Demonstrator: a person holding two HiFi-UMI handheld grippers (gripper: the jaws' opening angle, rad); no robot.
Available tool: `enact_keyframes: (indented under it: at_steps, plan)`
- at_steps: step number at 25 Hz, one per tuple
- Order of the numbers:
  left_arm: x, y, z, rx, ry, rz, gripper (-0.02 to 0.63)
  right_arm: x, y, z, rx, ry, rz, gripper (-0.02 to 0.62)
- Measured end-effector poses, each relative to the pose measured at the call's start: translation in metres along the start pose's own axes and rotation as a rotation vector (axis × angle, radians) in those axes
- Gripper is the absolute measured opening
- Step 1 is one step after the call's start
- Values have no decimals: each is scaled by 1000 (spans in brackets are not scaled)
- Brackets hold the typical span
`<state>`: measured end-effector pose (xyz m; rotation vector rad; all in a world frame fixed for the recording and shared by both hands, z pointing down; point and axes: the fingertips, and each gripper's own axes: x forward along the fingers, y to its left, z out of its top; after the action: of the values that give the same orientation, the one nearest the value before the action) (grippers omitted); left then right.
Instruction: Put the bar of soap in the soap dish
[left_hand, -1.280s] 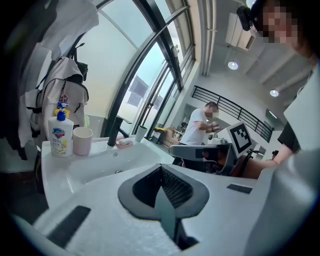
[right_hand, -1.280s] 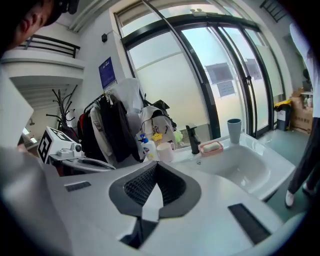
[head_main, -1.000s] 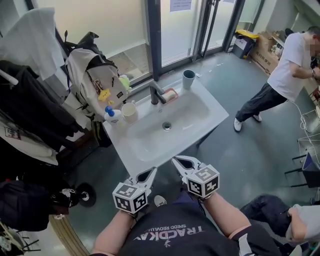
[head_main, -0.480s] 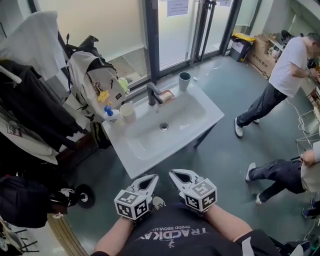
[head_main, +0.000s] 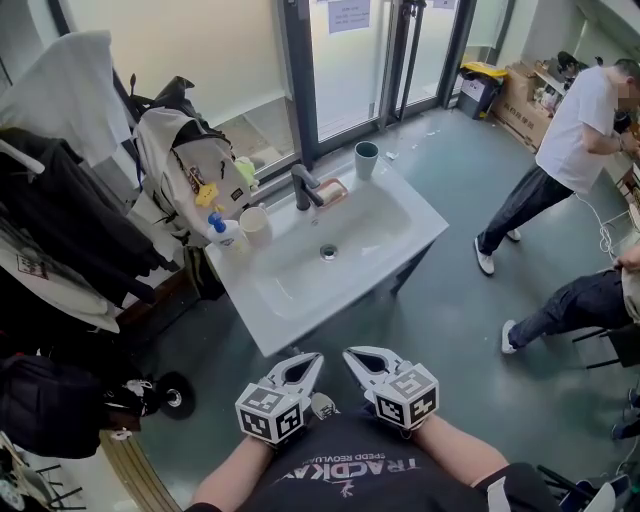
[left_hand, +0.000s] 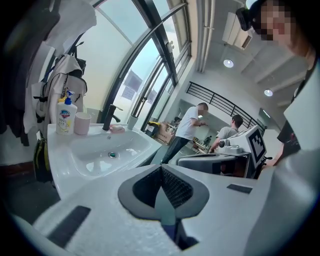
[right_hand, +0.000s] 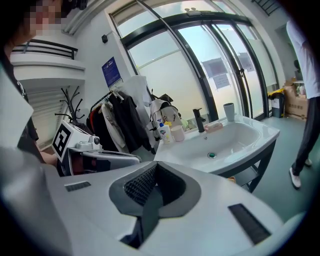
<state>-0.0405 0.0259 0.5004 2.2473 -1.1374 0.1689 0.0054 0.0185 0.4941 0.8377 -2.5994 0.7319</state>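
Both tools are doing nothing right now. The left gripper (head_main: 303, 364) and right gripper (head_main: 359, 358) are each closed with nothing between the jaws, held side by side close to the person's body, well short of the sink's (head_main: 395, 250) front edge.

The pink bar of soap (head_main: 331, 190) is on the sink's back edge, just beside the black faucet (head_main: 303, 186). It looks like it's already lying in the soap dish (head_main: 345, 185), though it's too small here to be sure where bar ends and dish begins.

My read: either the job is basically done, or it hasn't started. If anything is left, it's walking up, grabbing the bar and setting it down in the dish.
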Motion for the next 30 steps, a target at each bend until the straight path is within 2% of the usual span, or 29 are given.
enact_keyframes:
  at_steps: [30]
  plan:
    - [-13,0,-8,7,-12,2,9,6,19,-12,-14,21,33,11]
